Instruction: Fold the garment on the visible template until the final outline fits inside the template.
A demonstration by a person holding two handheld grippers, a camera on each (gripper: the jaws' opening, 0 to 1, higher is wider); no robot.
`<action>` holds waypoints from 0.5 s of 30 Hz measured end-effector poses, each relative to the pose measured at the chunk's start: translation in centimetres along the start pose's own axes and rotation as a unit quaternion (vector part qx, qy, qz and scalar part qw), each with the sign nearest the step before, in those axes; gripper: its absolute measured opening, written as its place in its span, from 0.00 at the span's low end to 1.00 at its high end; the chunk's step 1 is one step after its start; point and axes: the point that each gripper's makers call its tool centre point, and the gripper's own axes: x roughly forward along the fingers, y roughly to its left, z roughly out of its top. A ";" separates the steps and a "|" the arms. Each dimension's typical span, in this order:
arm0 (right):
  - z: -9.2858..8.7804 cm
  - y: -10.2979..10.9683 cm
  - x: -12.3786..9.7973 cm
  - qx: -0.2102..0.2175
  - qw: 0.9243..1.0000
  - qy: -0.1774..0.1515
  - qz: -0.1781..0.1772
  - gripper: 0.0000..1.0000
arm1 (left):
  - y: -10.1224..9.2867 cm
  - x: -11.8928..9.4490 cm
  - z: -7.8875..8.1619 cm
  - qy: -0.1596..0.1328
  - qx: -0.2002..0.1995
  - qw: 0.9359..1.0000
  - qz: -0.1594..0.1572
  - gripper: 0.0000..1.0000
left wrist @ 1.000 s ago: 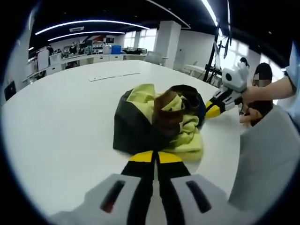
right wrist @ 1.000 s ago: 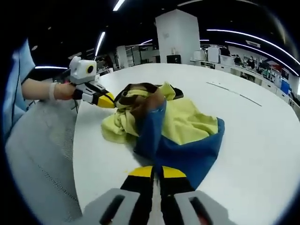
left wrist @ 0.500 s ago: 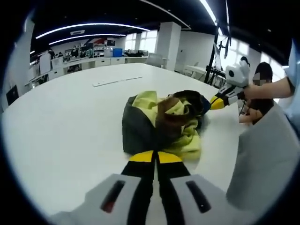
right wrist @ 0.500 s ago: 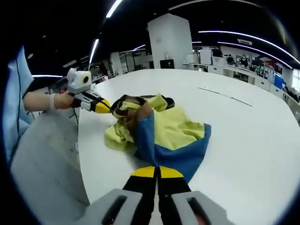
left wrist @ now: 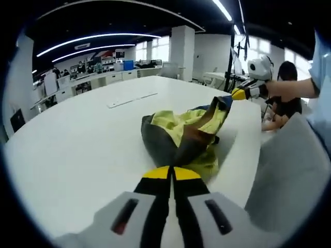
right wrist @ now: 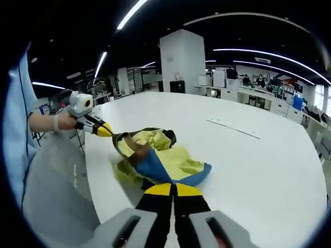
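Left hand-held gripper [left wrist: 171, 173] and right hand-held gripper [right wrist: 174, 189] both clamped closed

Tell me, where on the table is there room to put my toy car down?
The white table is bare from the garment out to the thin strip and beyond it. In the left gripper view, it's bare left of the garment too. It's crowded at the near edge, where both tools, and, hold the cloth.

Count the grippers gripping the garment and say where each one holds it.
2. The left gripper is shut on the garment at one end, and the right gripper is shut on its opposite end; the garment hangs stretched between them above the table.
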 end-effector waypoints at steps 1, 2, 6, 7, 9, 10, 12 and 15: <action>0.3 0.0 0.0 0.000 1.000 -0.002 0.001 0.00 | 0.0 -0.1 0.3 -0.003 0.000 1.000 0.000 0.00; 0.6 0.1 -0.1 -0.003 1.000 -0.005 0.000 0.00 | 0.1 -0.3 0.9 -0.007 0.006 1.000 0.002 0.00; 2.3 0.1 -0.7 -0.008 1.000 -0.024 -0.003 0.00 | 0.6 -1.4 3.7 -0.040 0.007 0.999 0.014 0.00; 3.0 0.1 -1.0 -0.010 0.999 -0.033 -0.005 0.00 | 0.8 -1.6 4.4 -0.048 0.008 0.999 0.018 0.00; 4.4 0.1 -1.6 -0.012 0.999 -0.052 -0.005 0.00 | 1.0 -2.1 5.5 -0.055 0.018 0.998 0.023 0.00; 4.9 0.2 -1.8 -0.011 0.998 -0.060 -0.005 0.00 | 1.0 -2.6 6.6 -0.064 0.028 0.997 0.027 0.00; 6.5 0.5 -2.5 -0.012 0.997 -0.080 -0.007 0.00 | 1.2 -3.3 8.5 -0.087 0.025 0.995 0.031 0.00; 8.9 0.8 -3.4 -0.011 0.993 -0.114 -0.004 0.00 | 1.5 -4.4 11.1 -0.109 0.047 0.992 0.044 0.00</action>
